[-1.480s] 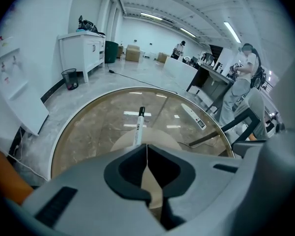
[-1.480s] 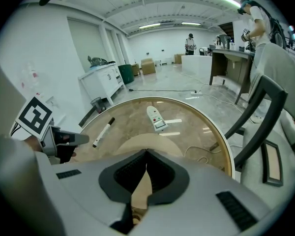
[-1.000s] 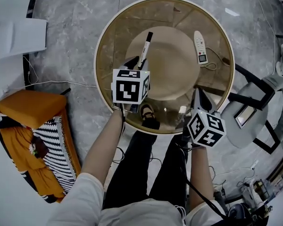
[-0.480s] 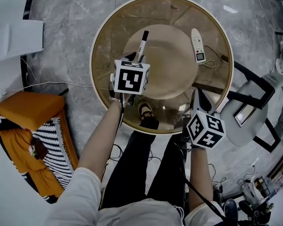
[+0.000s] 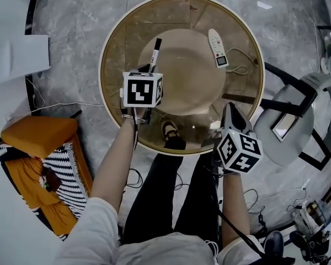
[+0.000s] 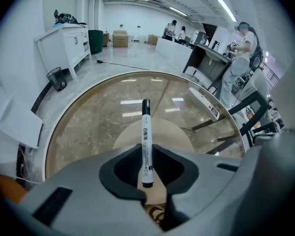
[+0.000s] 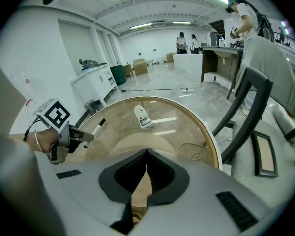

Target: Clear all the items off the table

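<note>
A black-and-white marker (image 5: 154,53) lies on the round glass table (image 5: 107,44), left of centre. My left gripper (image 5: 148,72) points steeply down at the marker's near end. Its jaws have just been closing and now pinch the marker (image 6: 145,141) between them. A white remote-like device (image 5: 217,47) with a thin cord lies at the table's far right, also seen in the left gripper view (image 6: 204,103) and the right gripper view (image 7: 143,117). My right gripper (image 5: 230,114) hovers over the table's near right edge, shut and holding nothing (image 7: 147,152).
A grey chair (image 5: 295,119) stands close against the table's right side. An orange cushion and striped cloth (image 5: 37,142) lie on the floor at left, with a white cabinet (image 5: 17,53) beyond. My feet (image 5: 172,134) show through the glass. People stand at desks far off.
My left gripper has slid forward over the marker's near end and its jaws have closed onto it. The right gripper has drifted slightly outward along the table's near edge.
</note>
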